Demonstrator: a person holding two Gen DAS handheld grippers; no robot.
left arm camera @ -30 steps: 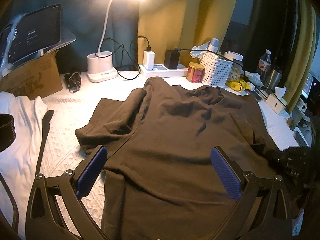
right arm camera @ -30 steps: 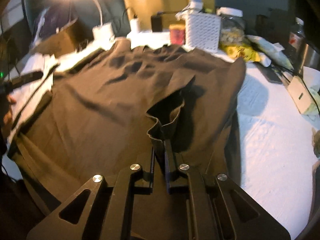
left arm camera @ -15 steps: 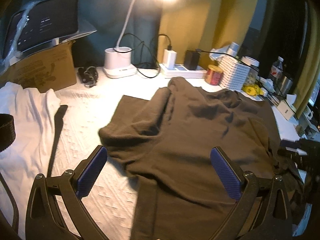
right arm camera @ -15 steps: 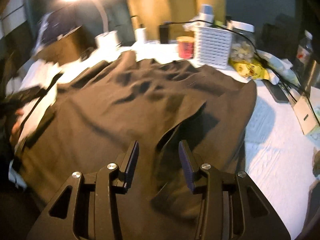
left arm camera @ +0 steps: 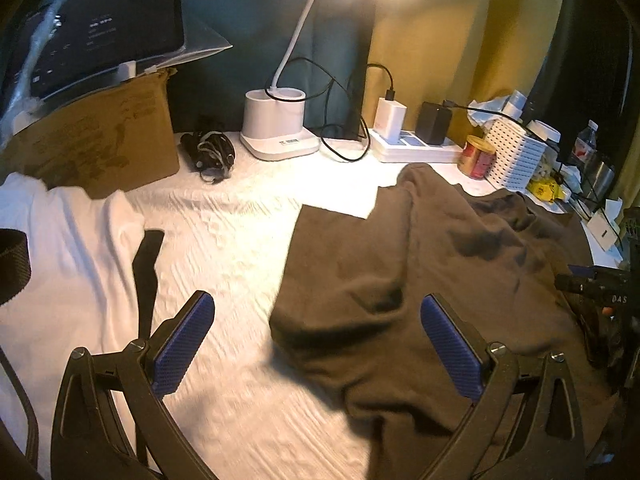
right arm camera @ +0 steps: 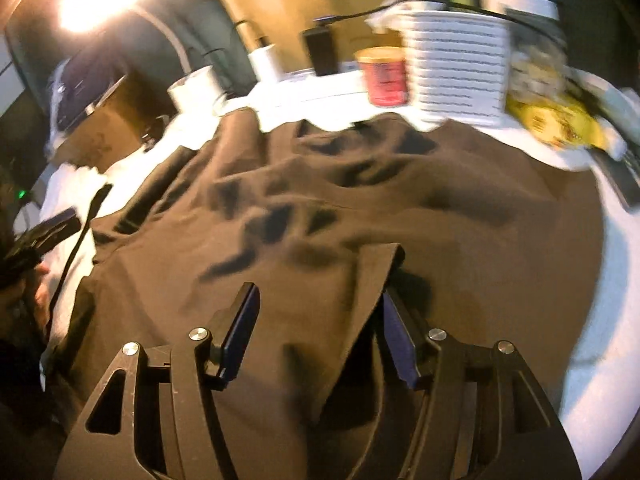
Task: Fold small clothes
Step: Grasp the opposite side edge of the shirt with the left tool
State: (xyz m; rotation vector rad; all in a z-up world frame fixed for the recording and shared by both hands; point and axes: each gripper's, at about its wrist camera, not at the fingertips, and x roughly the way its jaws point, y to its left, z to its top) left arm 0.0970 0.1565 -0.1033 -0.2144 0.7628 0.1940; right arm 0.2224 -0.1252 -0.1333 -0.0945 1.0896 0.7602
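a cluttered table under a bright desk lamp, covered by a white textured cloth. at about nine o'clock in the left wrist view lies a white garment, with a cardboard box behind it at ten o'clock. the left gripper hangs low over the table, its blue-padded fingers wide apart and holding nothing; one finger is over white cloth, the other over fabric. from centre to three o'clock spreads the brown shirt, partly folded over itself, rumpled, lying flat on the cloth. beyond it at one o'clock stand a red can and a white perforated basket.

in the blurred right wrist view, the right gripper has just been opening; its fingers stand apart with a loose flap of the brown shirt between them, not pinched.

the shirt looks soft, light and limp, likely to sag and wrinkle when lifted. best taken by a hem edge or corner, pinching both layers.
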